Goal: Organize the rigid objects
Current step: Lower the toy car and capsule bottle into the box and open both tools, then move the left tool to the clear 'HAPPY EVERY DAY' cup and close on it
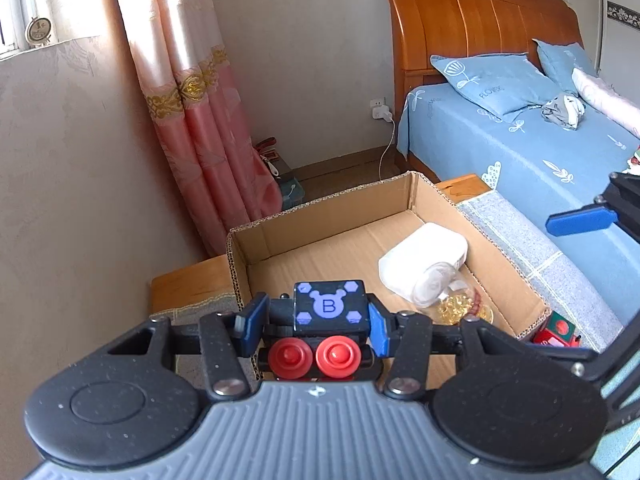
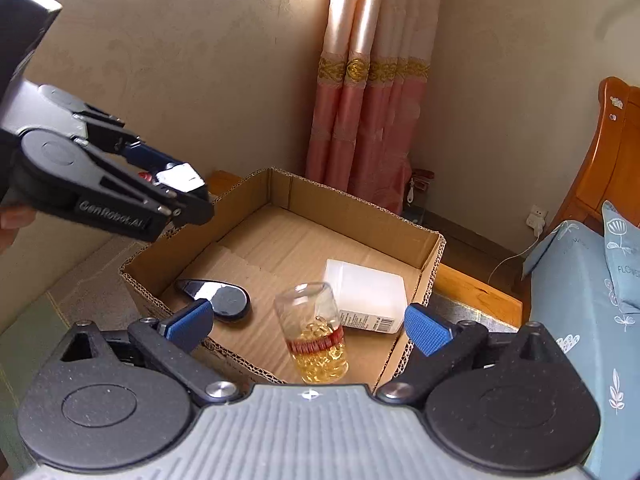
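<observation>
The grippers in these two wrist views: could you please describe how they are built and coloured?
Both match: the left gripper and right gripper have speckled black linkage arms with silver pivot screws, round black side housings, a ribbed grey body and blue textured pads. White "GenRobot.AI" lettering marks the left one's side. No cables show.

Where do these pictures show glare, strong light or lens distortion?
Left wrist view: sunlight washes out the curtain, and the headboard curves with the fisheye. Right wrist view: the curtain is bright at the top, daylight glints on the toy in the left gripper, and the box edges bow. Both are sharp at centre, dark in the corners.
</observation>
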Demonstrator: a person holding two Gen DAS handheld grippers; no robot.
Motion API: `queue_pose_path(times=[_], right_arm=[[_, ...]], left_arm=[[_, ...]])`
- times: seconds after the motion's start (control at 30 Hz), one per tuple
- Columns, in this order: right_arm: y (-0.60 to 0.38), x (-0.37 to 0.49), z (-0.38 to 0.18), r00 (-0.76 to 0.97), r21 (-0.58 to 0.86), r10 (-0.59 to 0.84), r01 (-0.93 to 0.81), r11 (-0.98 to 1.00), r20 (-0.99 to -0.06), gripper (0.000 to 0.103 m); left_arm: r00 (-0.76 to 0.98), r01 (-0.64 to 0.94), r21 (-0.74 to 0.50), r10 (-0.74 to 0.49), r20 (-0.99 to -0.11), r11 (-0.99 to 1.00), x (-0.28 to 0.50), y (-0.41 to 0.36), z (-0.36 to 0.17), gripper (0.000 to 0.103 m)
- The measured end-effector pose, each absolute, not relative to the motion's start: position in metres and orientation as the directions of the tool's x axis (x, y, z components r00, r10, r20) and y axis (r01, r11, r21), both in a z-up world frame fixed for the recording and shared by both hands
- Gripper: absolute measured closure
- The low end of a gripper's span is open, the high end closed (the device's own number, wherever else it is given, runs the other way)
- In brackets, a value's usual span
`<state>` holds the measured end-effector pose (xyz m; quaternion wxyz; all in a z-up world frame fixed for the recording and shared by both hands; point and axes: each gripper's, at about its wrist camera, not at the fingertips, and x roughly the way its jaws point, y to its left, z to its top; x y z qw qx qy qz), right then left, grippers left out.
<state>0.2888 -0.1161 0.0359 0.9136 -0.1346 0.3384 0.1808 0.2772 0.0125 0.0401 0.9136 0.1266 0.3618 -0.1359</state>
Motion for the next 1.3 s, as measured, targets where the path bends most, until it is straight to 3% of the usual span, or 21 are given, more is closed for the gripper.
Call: queue_pose_path(times=[0.53, 0.57, 0.6, 0.67, 0.73, 1.3], right_arm=[[-0.154, 0.237, 0.047, 0.703, -0.111, 0.236, -0.410, 0.905, -0.671, 0.000], [-0.157, 0.235, 0.047, 0.703, -0.111, 0.231, -0.405, 0.908, -0.673, 0.000], [-0.160, 0.232, 0.046, 0.700, -0.111, 0.223, -0.398, 0.911, -0.679, 0.000], [-0.166, 0.228, 0.045, 0.700, -0.110, 0.214, -0.387, 0.915, -0.681, 0.000], [-0.171, 0.225, 0.043, 0.698, -0.106, 0.207, -0.377, 0.920, -0.686, 0.000], [-0.195, 0.193, 0.001, 0.688, 0.021, 0.193, -0.251, 0.968, -0.699, 0.000]], left_arm=[[0.654, 0.298, 0.123, -0.108, -0.749, 0.947, 0.353, -0.001, 0.018, 0.051], [0.676, 0.282, 0.137, -0.095, -0.730, 0.949, 0.353, -0.002, 0.018, 0.043], [0.691, 0.271, 0.152, -0.082, -0.719, 0.950, 0.352, -0.002, 0.018, 0.024], [0.719, 0.248, 0.173, -0.062, -0.692, 0.953, 0.346, -0.003, 0.021, 0.006], [0.749, 0.245, 0.168, -0.076, -0.659, 0.955, 0.337, -0.001, 0.028, 0.007], [0.761, 0.258, 0.096, -0.141, -0.634, 0.961, 0.249, 0.005, 0.043, 0.003]])
